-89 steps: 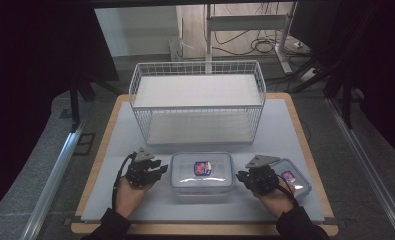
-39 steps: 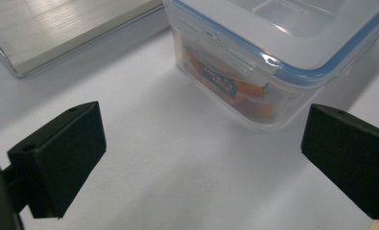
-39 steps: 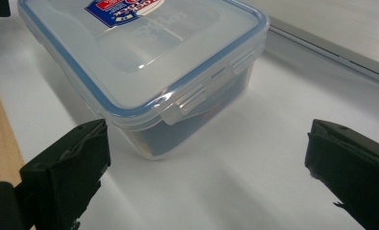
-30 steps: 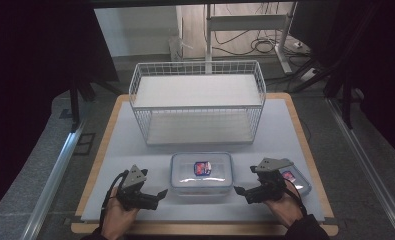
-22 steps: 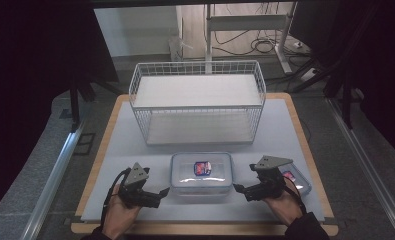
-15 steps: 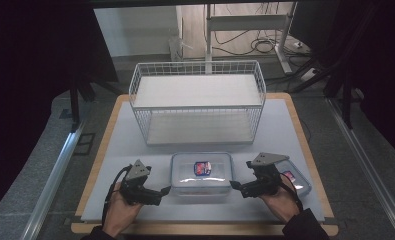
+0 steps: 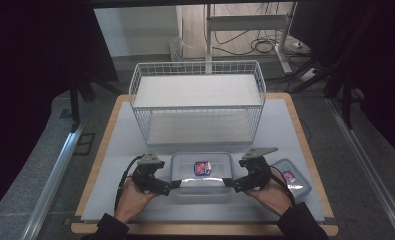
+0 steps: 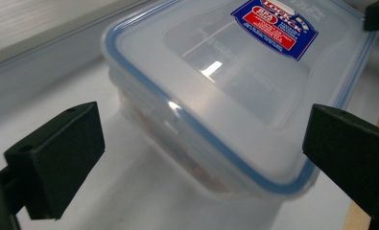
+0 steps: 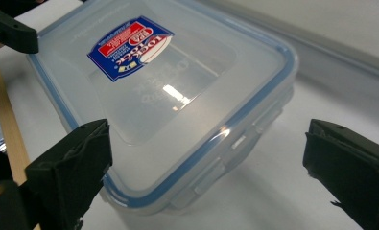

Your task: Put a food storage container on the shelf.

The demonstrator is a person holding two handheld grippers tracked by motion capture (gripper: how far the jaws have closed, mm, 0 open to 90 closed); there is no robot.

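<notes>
- The left gripper [image 7: 172, 186] has its two black jaws spread wide, with nothing between them yet; in the left gripper view the near corner of the clear lidded container [image 8: 235, 91] sits in the gap ahead of the jaws, not touched by either one.
- The right gripper [image 7: 229, 183] mirrors it: its jaws are also spread wide and bare, and in the right gripper view the opposite corner of the same container [image 9: 168, 96] lies between and just beyond them.
- The container rests flat on the table, between the two grippers, with a blue seal running round the lid and a red-and-blue label [image 8: 276, 26] on top.
- Side latches on the container wall face the right gripper's jaws; they look folded down, though I cannot be sure.
- My judgement: this is the approach step, both hands lining up on the container's short ends before any grip.
- The next move likely calls for easing each gripper forward so a jaw passes over the lid edge and the other under or beside the wall, then closing evenly on both ends.
- Further out, a smaller lidded container [image 7: 290, 179] lies just beyond the right hand [image 7: 272, 196].
- Past the main container stands a white wire basket [image 7: 197, 102], well apart from both grippers, on the pale table [image 7: 120, 150].
</notes>
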